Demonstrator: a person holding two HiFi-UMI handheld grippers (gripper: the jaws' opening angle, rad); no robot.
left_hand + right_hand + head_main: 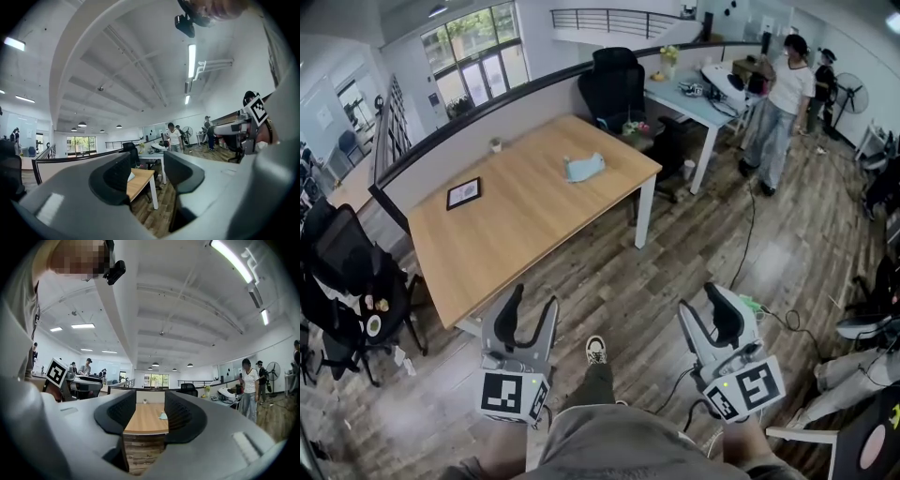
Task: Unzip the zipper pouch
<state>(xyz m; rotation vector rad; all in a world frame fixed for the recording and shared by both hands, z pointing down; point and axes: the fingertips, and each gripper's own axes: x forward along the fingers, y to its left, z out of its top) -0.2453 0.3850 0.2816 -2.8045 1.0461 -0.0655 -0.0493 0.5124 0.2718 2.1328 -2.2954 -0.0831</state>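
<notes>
A pale blue zipper pouch [584, 168] lies on the far right part of a wooden table [516, 234]. Both grippers hang over the wood floor on the near side of the table, well short of the pouch. My left gripper [532, 307] is open with nothing between its fingers. My right gripper [703, 307] is open and empty as well. In the left gripper view the pouch [131, 176] peeks out beside the left jaw of the gripper [146, 171]. In the right gripper view the pouch [163, 416] shows far off on the table [143, 423], between the jaws of the gripper [150, 414].
A framed picture [463, 193] and a small pot [495, 144] sit on the table. A black office chair [614, 84] stands behind it, another loaded chair [342, 272] at its left end. A person [778, 103] stands by a white desk [694, 103]. Cables [748, 234] trail across the floor.
</notes>
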